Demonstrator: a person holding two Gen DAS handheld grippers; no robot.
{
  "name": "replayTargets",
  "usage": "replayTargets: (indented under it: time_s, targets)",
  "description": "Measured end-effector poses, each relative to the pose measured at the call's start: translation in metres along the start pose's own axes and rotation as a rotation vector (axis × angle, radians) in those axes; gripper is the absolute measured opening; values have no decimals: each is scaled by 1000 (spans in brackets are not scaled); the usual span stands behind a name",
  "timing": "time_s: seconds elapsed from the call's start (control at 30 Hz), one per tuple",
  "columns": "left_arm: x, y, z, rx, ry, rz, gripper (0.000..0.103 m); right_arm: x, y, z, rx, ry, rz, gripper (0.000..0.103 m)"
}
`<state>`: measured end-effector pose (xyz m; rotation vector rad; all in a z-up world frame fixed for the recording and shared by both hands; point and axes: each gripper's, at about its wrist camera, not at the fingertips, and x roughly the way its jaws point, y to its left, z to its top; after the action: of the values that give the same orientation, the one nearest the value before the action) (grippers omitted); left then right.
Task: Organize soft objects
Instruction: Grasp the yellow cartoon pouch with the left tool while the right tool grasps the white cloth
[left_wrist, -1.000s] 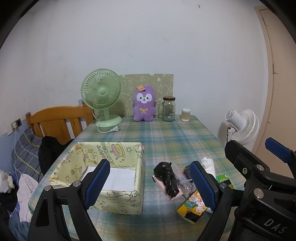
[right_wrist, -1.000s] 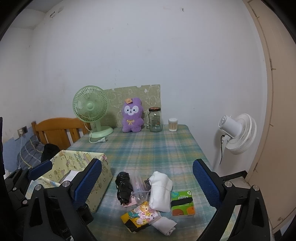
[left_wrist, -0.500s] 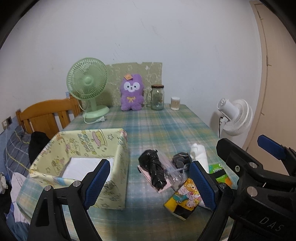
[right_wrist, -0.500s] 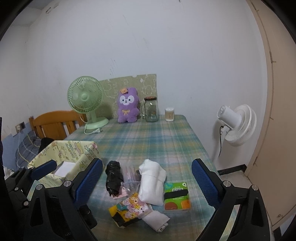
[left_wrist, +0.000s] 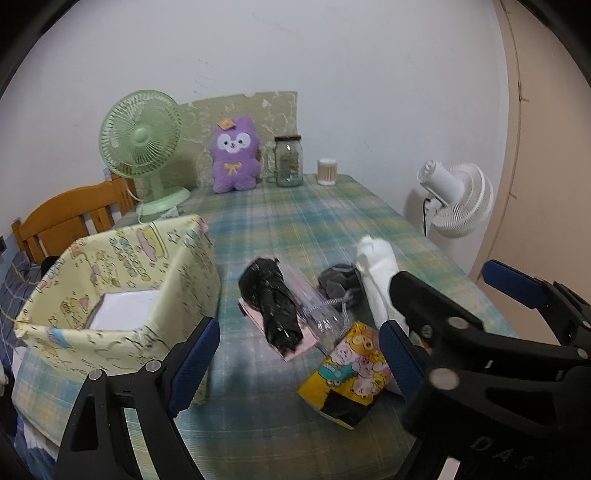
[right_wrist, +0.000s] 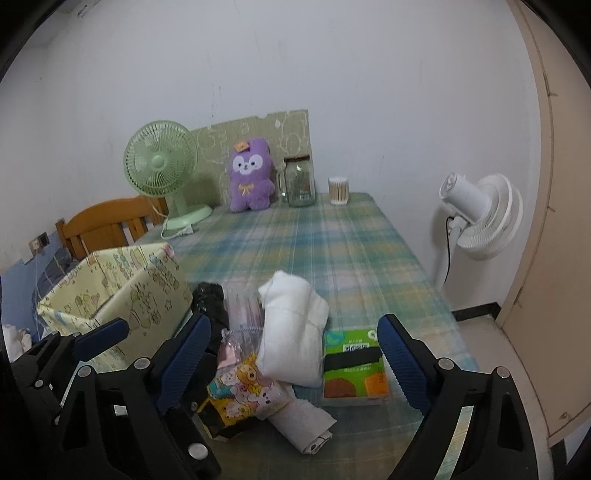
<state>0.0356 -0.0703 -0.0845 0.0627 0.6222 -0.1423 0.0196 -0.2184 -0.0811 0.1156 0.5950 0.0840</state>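
Note:
A pile of soft items lies near the table's front: a black bundle on a pink pack, a clear plastic bag, a grey cloth, a folded white cloth, a yellow cartoon pouch and a rolled white cloth. A yellow patterned fabric box stands to their left. My left gripper is open and empty, just before the black bundle. My right gripper is open and empty, over the white cloth and pouch. It shows at the right of the left wrist view.
A green tissue pack lies right of the pile. A green fan, a purple plush, a glass jar and a cotton-swab tub stand at the back. A white fan stands off the right edge. A wooden chair is at left.
Both grippers have moved forward and lower toward the pile, so the items look larger and nearer. Both stay open. Nothing on the table has moved.

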Motion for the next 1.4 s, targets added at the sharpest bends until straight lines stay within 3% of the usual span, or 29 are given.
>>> replayTargets:
  time_s: [0.8,0.9,1.0,1.07,1.17,1.4]
  targets:
    - [39,-19,-21,59,121,-75,90,42,-2,-21,-21,107,1,82]
    - [38,-18,-22,61,118,-64,89,47,-1,-21,-21,113,1,73]
    - [39,-15,-21,66,108,-34,89,56,1,-20,-25,139,11,57]
    - [41,-11,-20,59,111,-29,89,60,3,-21,-33,157,4,38]
    - [41,-9,-20,49,109,-40,89,62,1,-21,-19,167,0,27]
    - [39,-13,-22,62,118,-61,89,56,-5,-22,-3,152,-15,22]
